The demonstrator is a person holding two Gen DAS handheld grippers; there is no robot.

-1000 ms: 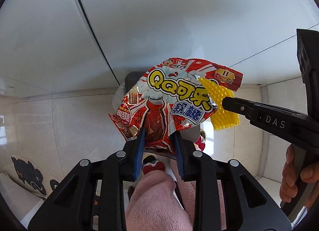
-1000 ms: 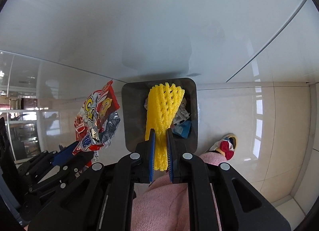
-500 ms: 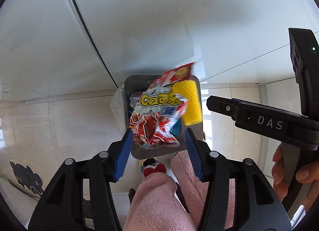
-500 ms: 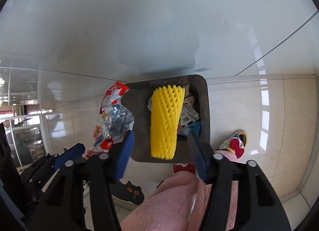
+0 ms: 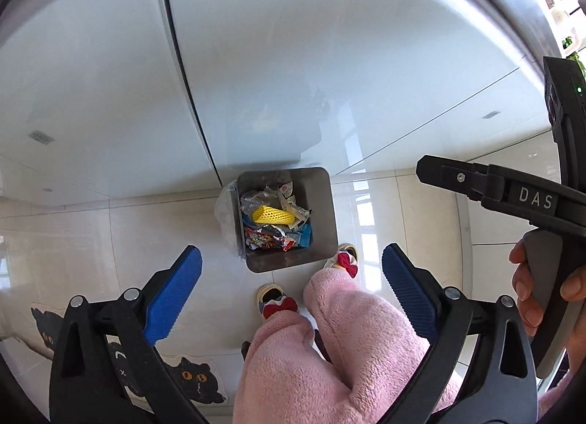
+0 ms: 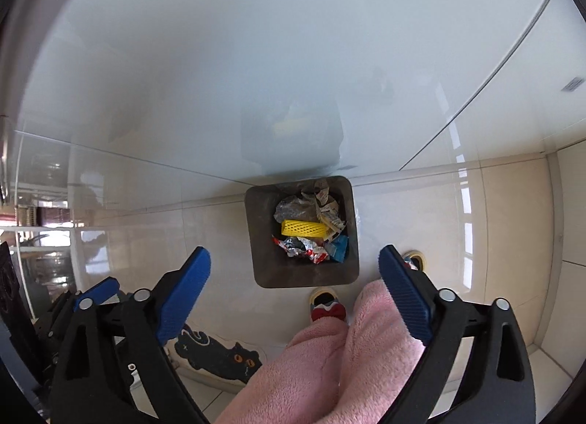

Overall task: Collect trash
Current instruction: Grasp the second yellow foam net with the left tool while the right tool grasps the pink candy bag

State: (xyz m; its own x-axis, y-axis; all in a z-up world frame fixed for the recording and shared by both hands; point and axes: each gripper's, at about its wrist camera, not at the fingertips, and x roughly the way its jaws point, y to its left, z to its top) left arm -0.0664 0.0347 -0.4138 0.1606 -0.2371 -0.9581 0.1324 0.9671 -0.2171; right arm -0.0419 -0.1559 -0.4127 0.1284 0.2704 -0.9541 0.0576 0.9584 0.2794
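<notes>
Nearest the cameras: the left hand-held gripper (image 5: 291, 270) and the right hand-held gripper (image 6: 293, 266) both point steeply down with their blue ribbed pads spread wide, jaws having just been opening, nothing between them. Under them are the person's fluffy pink trouser legs (image 5: 329, 343) and slippers with red bows (image 5: 278, 301) on the glossy cream floor tiles (image 6: 494, 241). A black cat-shaped floor mat (image 6: 219, 352) lies to the lower left.

A bit further out sits the square dark metal trash bin (image 6: 263, 226), right up against the base of the white cabinet front (image 6: 256, 58). The yellow foam net sleeve (image 6: 304, 229) lies flat inside the bin, on top of crumpled clear and white wrappers. The red candy wrapper (image 6: 304, 250) is in there too, just on the near side of the sleeve, with a blue packet (image 6: 338, 248) beside it.

In the left wrist view the person's right hand (image 5: 542, 292) wraps the grey handle of the other tool at the right edge
</notes>
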